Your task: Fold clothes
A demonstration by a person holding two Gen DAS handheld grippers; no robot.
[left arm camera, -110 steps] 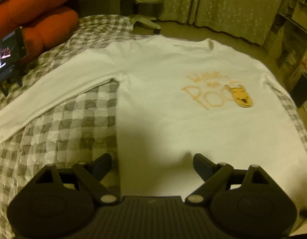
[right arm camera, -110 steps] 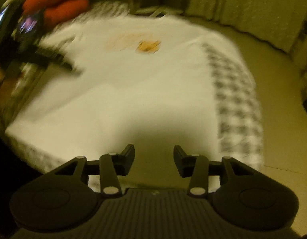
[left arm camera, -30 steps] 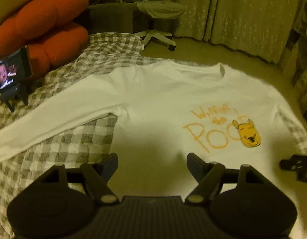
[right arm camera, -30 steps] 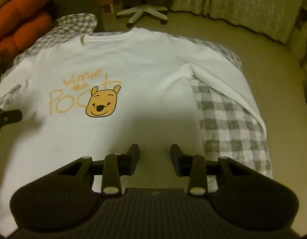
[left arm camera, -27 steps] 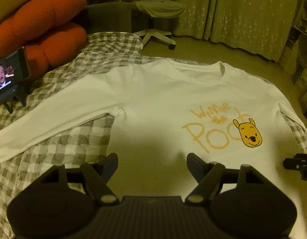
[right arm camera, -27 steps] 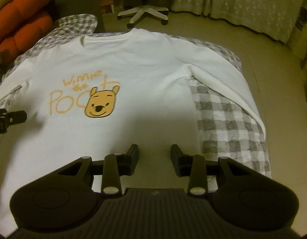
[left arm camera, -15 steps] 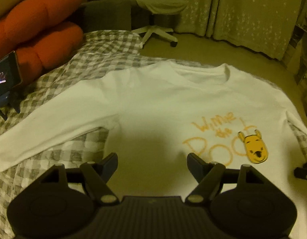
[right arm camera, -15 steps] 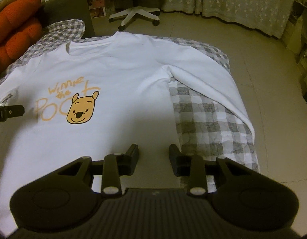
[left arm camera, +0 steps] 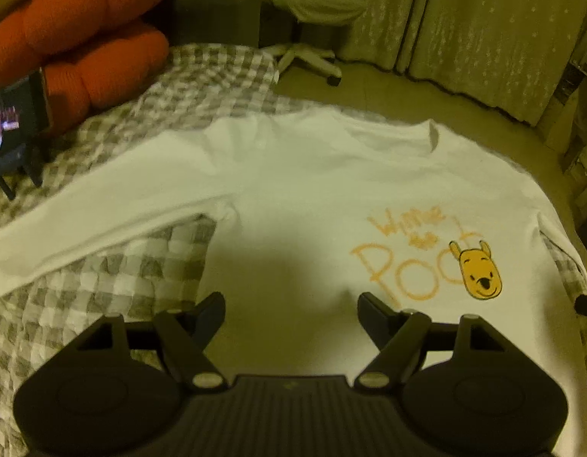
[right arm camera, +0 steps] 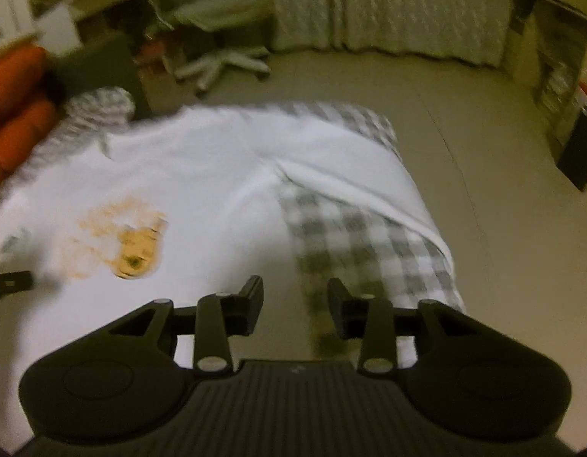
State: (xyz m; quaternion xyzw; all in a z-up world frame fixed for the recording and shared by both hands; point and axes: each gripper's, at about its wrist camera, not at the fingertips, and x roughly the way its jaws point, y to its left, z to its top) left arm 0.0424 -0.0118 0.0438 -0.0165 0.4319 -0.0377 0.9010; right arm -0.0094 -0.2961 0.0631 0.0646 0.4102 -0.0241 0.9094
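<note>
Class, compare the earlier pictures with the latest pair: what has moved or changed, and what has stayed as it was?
The right gripper has swung rightward, so it now hangs over the shirt's side edge and the checked bedspread; its jaws are opening, with nothing between them. Nothing was gripped or released. The white shirt still lies flat, sleeves spread, and the left gripper stays open above its lower part.

dim yellow light | fisheye-bent edges | right view motion-blurred

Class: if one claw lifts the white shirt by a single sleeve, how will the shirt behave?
The shirt would likely droop and trail, since it lies limp and flat. Its long sleeve would probably slide easily over the checked blanket.
</note>
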